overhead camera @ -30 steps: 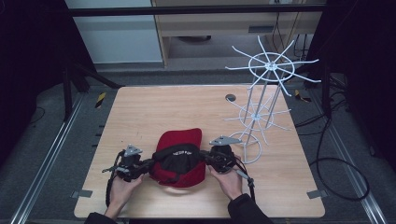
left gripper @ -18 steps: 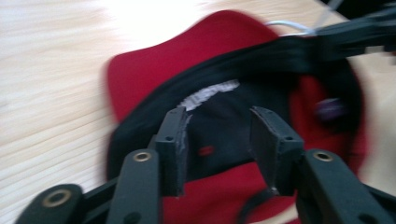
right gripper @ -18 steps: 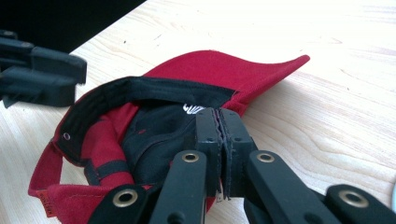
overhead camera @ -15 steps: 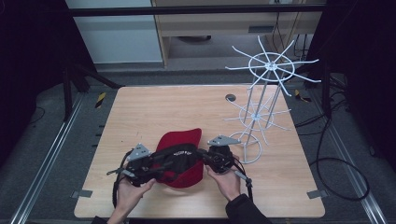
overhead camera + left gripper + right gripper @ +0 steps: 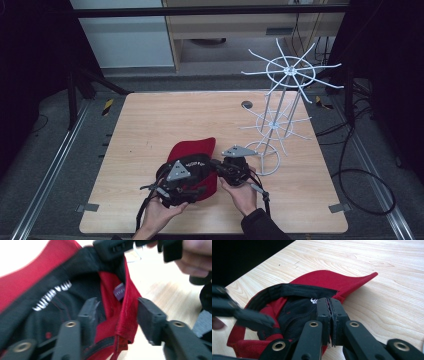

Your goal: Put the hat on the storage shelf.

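A red cap (image 5: 196, 149) with a black inner band lies upside down on the wooden table (image 5: 150, 115), brim pointing away. My right gripper (image 5: 216, 164) is shut on the cap's rim (image 5: 329, 280), jaws pressed together (image 5: 329, 308) over the fabric. My left gripper (image 5: 196, 189) is at the cap's near edge. Its jaws have just sprung apart and then eased slightly inward. In the left gripper view they stand open (image 5: 118, 317) astride the red back edge (image 5: 125, 322), one jaw inside the cap and one outside, not pressing. The right gripper (image 5: 112, 247) shows at the top of that view.
A white wire rack (image 5: 280, 115) with spoked arms stands on a ring base at the right of the table, close to the right hand. A small dark round hole (image 5: 246, 104) sits behind it. Bare wood lies to the left and far side.
My left gripper has moved right from the cap's left side to its near edge and has opened. The right gripper has kept its grip and place.
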`<state>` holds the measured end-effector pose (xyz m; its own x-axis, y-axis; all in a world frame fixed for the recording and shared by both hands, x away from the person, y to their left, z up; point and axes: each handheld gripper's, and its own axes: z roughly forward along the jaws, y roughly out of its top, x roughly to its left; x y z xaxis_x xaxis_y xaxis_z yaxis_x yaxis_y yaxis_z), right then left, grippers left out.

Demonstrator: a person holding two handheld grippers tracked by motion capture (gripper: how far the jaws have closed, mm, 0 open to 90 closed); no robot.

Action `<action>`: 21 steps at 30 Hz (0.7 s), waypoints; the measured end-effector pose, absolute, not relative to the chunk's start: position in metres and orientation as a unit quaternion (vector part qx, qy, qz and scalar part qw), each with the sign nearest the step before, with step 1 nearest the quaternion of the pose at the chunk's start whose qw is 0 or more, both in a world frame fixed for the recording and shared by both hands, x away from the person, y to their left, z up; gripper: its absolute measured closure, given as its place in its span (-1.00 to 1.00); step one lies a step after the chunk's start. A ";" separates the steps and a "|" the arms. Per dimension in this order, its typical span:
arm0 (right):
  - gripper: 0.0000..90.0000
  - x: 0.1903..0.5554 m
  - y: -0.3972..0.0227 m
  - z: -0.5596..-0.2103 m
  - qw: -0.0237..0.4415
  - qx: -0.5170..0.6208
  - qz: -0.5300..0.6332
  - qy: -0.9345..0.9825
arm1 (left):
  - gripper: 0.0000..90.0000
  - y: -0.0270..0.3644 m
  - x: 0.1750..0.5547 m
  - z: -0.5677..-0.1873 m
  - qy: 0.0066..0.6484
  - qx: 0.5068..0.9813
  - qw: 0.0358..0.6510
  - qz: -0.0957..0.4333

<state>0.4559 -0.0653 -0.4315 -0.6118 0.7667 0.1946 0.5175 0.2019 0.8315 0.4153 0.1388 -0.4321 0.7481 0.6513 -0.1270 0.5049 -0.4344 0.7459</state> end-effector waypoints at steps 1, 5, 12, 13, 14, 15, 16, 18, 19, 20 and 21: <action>0.95 0.455 -0.065 -0.431 0.130 0.420 0.472 0.764 | 0.25 0.138 0.416 -0.435 0.344 0.844 0.404 0.085; 0.94 0.455 -0.064 -0.432 0.130 0.415 0.470 0.768 | 0.82 0.138 0.419 -0.440 0.347 0.844 0.406 0.056; 0.70 0.454 -0.074 -0.428 0.122 0.397 0.486 0.769 | 0.85 0.152 0.418 -0.424 0.350 0.822 0.444 0.074; 0.64 0.453 -0.076 -0.426 0.123 0.395 0.491 0.767 | 0.85 0.154 0.419 -0.422 0.352 0.818 0.448 0.076; 0.59 0.451 -0.078 -0.424 0.129 0.390 0.496 0.765 | 0.85 0.157 0.419 -0.420 0.355 0.814 0.453 0.077; 0.53 0.448 -0.081 -0.422 0.135 0.383 0.504 0.762 | 0.86 0.159 0.420 -0.418 0.359 0.811 0.456 0.078; 0.46 0.446 -0.083 -0.421 0.136 0.380 0.507 0.762 | 0.85 0.162 0.420 -0.416 0.361 0.808 0.459 0.079; 0.35 0.440 -0.085 -0.420 0.143 0.369 0.512 0.762 | 0.85 0.166 0.421 -0.413 0.366 0.802 0.466 0.082; 0.30 0.438 -0.086 -0.420 0.143 0.365 0.513 0.764 | 0.85 0.169 0.422 -0.410 0.370 0.797 0.470 0.084; 0.25 0.435 -0.087 -0.421 0.148 0.360 0.511 0.766 | 0.85 0.171 0.423 -0.409 0.371 0.795 0.473 0.084; 0.23 0.433 -0.088 -0.421 0.148 0.357 0.511 0.767 | 0.85 0.174 0.424 -0.407 0.374 0.790 0.478 0.085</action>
<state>0.4328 -0.0877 -0.4215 -0.7011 0.6995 0.1386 0.3972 0.2217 0.8905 0.4235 0.1738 -0.4067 0.7052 0.6730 -0.2231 0.5104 -0.2635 0.8185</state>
